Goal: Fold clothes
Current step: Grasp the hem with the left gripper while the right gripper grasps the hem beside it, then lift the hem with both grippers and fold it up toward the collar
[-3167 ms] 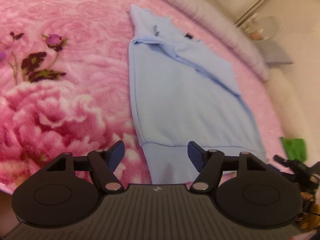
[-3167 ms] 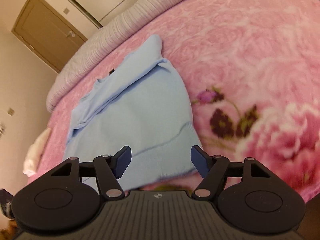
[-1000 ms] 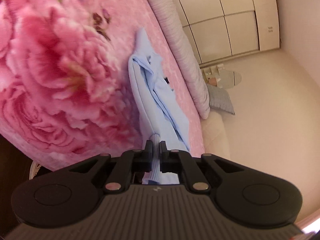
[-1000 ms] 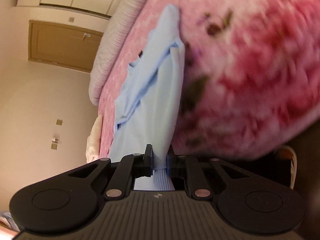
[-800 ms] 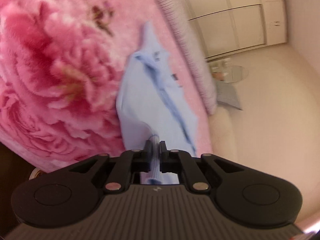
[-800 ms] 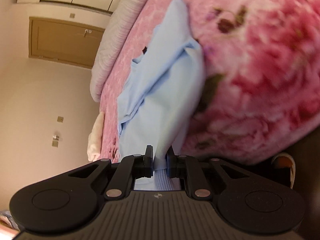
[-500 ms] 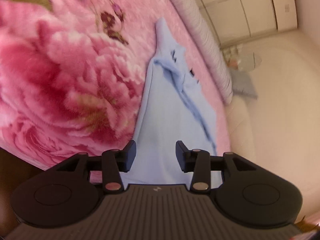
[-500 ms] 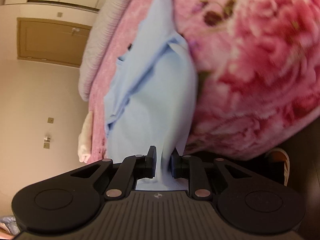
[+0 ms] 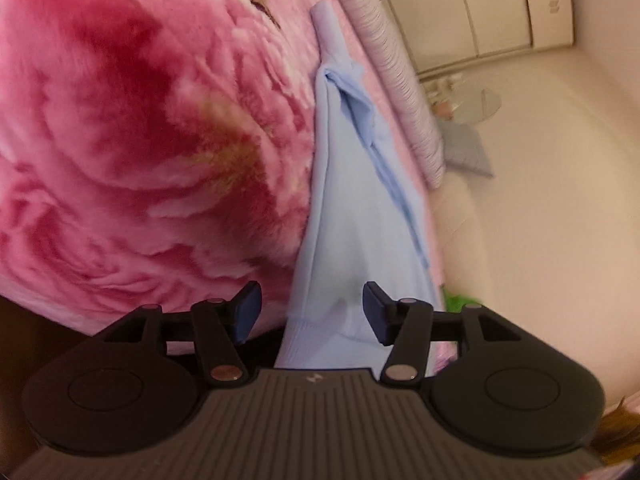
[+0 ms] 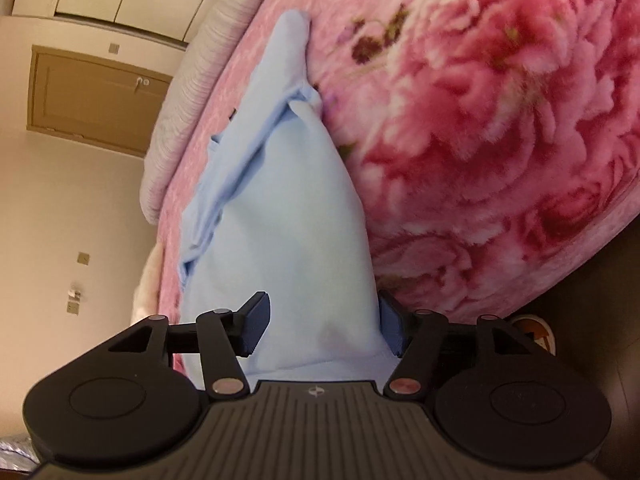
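Observation:
A light blue sweater (image 9: pixel 352 208) lies lengthwise on the pink floral blanket (image 9: pixel 132 140), its ribbed hem hanging over the bed's near edge. My left gripper (image 9: pixel 311 312) is open with the hem's left part between its spread jaws, not gripped. In the right wrist view the sweater (image 10: pixel 288 232) runs away from me with folded sleeves near the top. My right gripper (image 10: pixel 323 326) is open, the hem's right part lying between its jaws; cloth covers part of the right finger.
The pink floral blanket (image 10: pixel 480 120) covers the bed, with a ribbed grey pillow edge (image 9: pixel 400 80) at the far side. A brown door (image 10: pixel 92 100) and beige wall stand left. White wardrobe doors (image 9: pixel 480 8) are behind. Dark floor lies below the bed edge.
Both grippers were shut on the sweater's hem a second ago; the left opened first, then the right, and the hem now lies loose between the jaws.

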### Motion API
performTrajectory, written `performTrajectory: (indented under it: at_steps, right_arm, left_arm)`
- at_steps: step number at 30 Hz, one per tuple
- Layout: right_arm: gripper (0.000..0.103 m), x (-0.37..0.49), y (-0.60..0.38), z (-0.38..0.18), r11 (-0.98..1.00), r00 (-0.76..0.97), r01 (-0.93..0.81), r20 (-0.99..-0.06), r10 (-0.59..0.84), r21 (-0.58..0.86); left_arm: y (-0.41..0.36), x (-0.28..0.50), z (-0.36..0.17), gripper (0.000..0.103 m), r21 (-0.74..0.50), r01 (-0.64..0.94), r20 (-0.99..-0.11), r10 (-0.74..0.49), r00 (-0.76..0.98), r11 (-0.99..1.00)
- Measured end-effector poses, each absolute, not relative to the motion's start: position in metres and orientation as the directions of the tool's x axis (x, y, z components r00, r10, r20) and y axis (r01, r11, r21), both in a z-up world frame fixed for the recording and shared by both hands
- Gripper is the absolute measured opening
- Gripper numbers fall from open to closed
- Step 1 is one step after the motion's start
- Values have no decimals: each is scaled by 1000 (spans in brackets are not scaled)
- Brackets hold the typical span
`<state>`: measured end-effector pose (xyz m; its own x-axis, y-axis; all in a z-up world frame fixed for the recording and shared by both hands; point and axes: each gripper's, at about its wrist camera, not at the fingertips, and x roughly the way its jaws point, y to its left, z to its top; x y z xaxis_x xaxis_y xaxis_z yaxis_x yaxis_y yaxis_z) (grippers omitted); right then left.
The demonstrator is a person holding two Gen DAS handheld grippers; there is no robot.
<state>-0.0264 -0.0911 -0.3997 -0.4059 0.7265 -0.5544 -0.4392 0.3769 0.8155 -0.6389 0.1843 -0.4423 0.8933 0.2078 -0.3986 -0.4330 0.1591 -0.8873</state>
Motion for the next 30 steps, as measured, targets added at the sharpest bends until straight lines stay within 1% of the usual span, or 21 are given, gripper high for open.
performTrajectory:
  at_steps: [1,3,6,10,12,13,14,15,16,17,18,21,25,28,30]
  right_arm:
    - [63,-26,-93,-405,383,-406,-427,-552,728,819]
    - [63,-27,-96,-414,380,-412,-402,-535,737,833]
    - [63,-29,-100,-427,373,-418,-372,-513,750,850]
    - [63,-30,-100,-440,393,-398,-403,-545,738,826]
    - [63,-25,-101,-451,388,-388,-369,-520,761,844]
    - [63,-24,-100,-455,370,-394,-345,-491,777,862]
    - [59,-24,-100,-458,345,-405,-318,-456,793,883]
    - [50,-23,-99,-461,320,-414,-290,-420,808,902]
    - [22,-24,-100,-460,296,-422,-283,-396,816,912]
    - [15,-25,-101,-457,274,-428,-287,-379,820,918]
    - [14,-26,-102,-453,252,-434,-291,-362,825,923]
    - [12,-26,-108,-436,182,-448,-290,-301,842,940]
    - [11,-22,-96,-380,47,-482,-362,-230,846,931]
    - [11,-12,-65,-339,-58,-504,-401,-167,847,914]
    - [11,4,-33,-323,-80,-484,-394,-133,865,916]
  left_arm:
    - [185,-638,-443,48,-897,-414,-380,212,901,155]
    - [186,-635,-446,42,-914,-378,-342,219,914,147]
    - [185,-631,-442,37,-902,-397,-358,216,908,173]
    - [184,-636,-441,37,-899,-407,-366,233,901,163]
    - [182,-638,-444,37,-897,-414,-373,241,896,152]
    - [182,-637,-445,37,-898,-414,-374,240,896,146]
    - [181,-637,-446,36,-900,-414,-375,239,896,139]
    - [177,-642,-448,29,-903,-406,-368,233,900,142]
    - [173,-646,-449,24,-905,-399,-362,229,904,144]
    - [171,-646,-446,11,-906,-394,-355,231,906,153]
    - [170,-649,-443,9,-912,-378,-337,235,912,158]
    - [167,-655,-427,9,-926,-328,-277,253,927,187]
    - [175,-652,-395,8,-930,-262,-196,254,947,258]
    - [206,-638,-370,8,-930,-210,-132,258,957,301]
    - [238,-627,-358,8,-935,-191,-104,285,953,298]
